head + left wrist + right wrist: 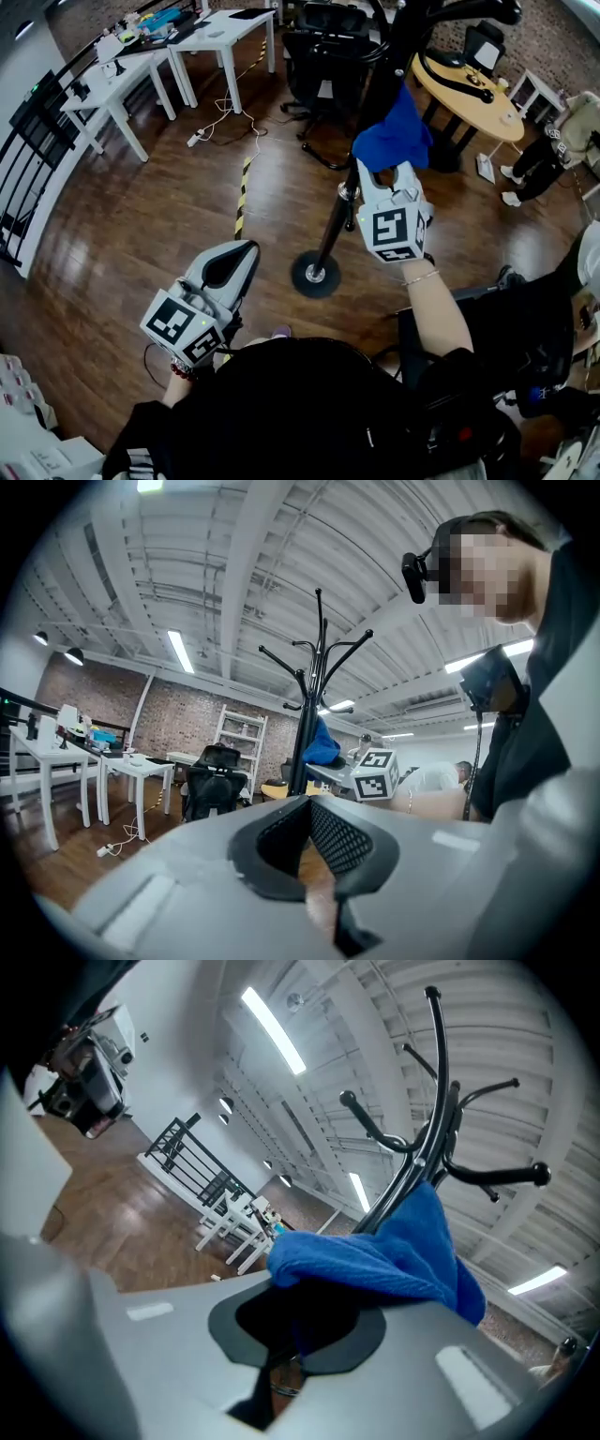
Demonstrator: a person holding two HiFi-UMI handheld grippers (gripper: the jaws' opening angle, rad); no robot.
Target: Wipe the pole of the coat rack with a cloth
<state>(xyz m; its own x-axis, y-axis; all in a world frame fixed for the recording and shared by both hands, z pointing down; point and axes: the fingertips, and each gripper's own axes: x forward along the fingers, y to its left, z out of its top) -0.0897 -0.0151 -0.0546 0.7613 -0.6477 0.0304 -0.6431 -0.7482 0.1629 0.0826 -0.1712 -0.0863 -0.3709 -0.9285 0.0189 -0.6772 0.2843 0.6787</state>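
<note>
The black coat rack pole (331, 230) rises from its round base (314, 275) on the wood floor and leans toward the upper right. A blue cloth (392, 131) is pressed against the pole about halfway up, and my right gripper (380, 171) is shut on it from below. In the right gripper view the cloth (375, 1251) bulges out of the jaws beside the pole (405, 1180), with the hooks above. My left gripper (237, 255) is held low to the left of the base, shut and holding nothing. It looks toward the pole (305, 733) and cloth (324, 742) from a distance.
White tables (112, 89) stand at the back left beside a black railing (28, 141). A black office chair (323, 56) and a round wooden table (469, 98) are behind the rack. A cable with a power strip (220, 122) and striped tape (242, 202) lie on the floor.
</note>
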